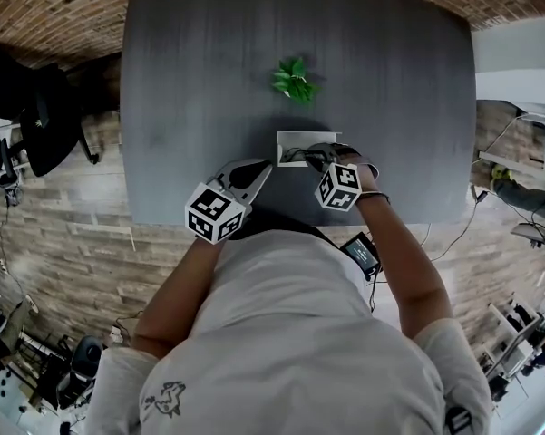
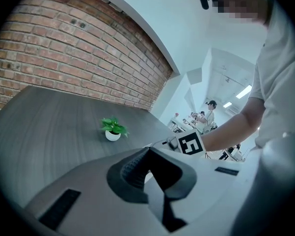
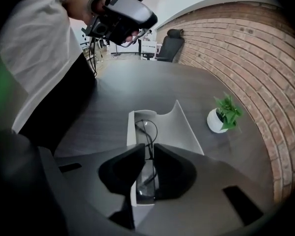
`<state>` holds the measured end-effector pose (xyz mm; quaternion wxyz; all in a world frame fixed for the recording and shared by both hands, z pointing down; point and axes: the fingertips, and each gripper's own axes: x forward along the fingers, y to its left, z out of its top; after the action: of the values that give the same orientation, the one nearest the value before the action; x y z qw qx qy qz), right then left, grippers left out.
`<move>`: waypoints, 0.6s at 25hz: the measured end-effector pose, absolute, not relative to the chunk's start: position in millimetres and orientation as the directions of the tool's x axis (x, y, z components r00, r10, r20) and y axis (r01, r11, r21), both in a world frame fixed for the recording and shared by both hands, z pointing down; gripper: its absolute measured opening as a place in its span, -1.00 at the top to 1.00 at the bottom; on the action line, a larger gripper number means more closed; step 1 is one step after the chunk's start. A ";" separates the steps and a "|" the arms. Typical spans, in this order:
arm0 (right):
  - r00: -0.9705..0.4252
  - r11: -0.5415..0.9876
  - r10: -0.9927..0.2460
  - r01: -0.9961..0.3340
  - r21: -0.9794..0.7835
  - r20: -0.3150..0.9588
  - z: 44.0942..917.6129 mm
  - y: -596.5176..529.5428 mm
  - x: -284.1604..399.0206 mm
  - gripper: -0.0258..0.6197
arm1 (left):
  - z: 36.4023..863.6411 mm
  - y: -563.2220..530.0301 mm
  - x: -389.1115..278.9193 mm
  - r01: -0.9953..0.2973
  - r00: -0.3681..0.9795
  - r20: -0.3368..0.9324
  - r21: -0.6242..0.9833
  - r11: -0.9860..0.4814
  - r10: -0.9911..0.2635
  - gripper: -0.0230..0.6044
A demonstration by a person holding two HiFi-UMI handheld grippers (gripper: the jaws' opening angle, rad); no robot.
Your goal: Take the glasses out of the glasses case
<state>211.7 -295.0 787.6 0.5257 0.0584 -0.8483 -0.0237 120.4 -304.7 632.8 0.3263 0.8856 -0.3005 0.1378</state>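
Observation:
A white glasses case [image 1: 295, 138] lies open on the dark table [image 1: 199, 71], its lid [image 3: 179, 127] raised on the plant side. Thin dark-rimmed glasses [image 3: 146, 128] lie in its tray. My right gripper [image 3: 147, 154] points steeply down into the case. Its jaws stand a narrow gap apart with the middle of the glasses between them, and I see no pad pressing on the frame. In the head view this gripper [image 1: 319, 156] covers the case's right half. My left gripper [image 1: 259, 170] hangs left of the case near the table's front edge, shut and empty.
A small green plant in a white pot [image 1: 293, 80] stands just beyond the case, also in the right gripper view [image 3: 224, 115]. A black office chair [image 1: 41, 116] stands left of the table. A brick wall runs behind. The person's body is close against the table's front edge.

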 end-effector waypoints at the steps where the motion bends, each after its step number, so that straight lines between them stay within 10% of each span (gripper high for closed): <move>1: -0.437 0.992 -0.121 -0.066 0.103 0.891 788.4 -294.9 211.3 0.75 | 633.6 -305.5 119.1 -0.625 0.780 0.441 0.497 -0.603 -0.444 0.89; 15: -0.431 0.984 -0.158 0.004 0.177 0.888 781.6 -295.3 210.4 0.88 | 634.4 -306.0 118.2 -0.633 0.773 0.441 0.503 -0.588 -0.456 0.89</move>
<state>210.4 -295.3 781.6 0.5312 0.0456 -0.8426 -0.0761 118.2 -306.0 634.4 0.3321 0.8811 -0.3090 0.1337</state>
